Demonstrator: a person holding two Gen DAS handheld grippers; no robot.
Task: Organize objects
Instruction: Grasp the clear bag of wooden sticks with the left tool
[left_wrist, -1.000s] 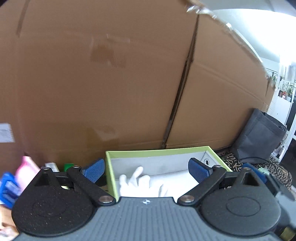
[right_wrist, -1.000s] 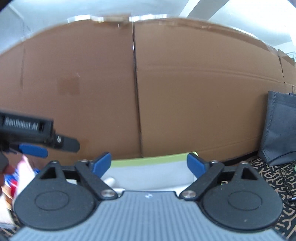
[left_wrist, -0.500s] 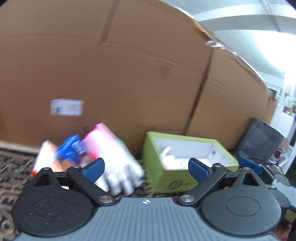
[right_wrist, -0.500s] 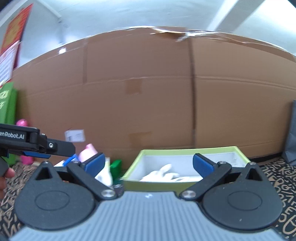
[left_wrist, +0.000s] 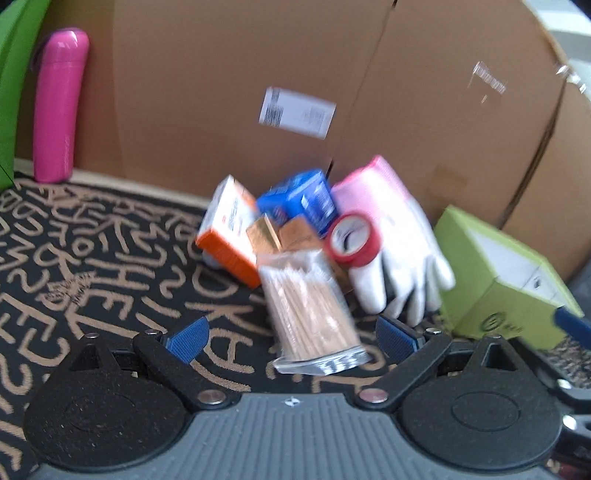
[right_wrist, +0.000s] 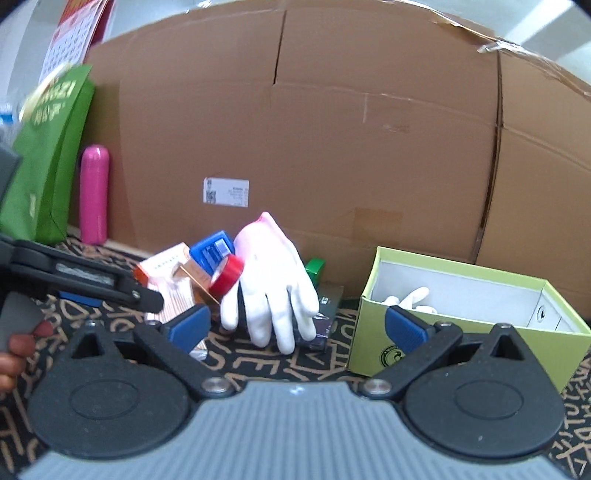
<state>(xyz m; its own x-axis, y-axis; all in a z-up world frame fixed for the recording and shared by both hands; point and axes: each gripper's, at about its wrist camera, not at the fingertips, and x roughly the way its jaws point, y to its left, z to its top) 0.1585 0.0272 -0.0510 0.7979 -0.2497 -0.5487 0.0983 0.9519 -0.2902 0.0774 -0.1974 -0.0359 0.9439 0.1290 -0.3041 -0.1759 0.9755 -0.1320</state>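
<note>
Both views have swung left off the green box (right_wrist: 461, 325) onto the pile. Left gripper (left_wrist: 291, 332) open, empty, over toothpick pack (left_wrist: 310, 310); tape roll (left_wrist: 351, 238) and glove (right_wrist: 273, 284) beside; right gripper (right_wrist: 297, 325) wide, empty. Step: approaching the next pick. Next: lower and close squarely on one item.

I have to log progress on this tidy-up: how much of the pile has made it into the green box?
Done: one white glove lies inside the green box. In hand: nothing; the left gripper and right gripper are both open and empty. Left: the pile on the rug beside the box, with the pink-cuffed glove, red tape roll, toothpick container, blue box and orange box.
</note>
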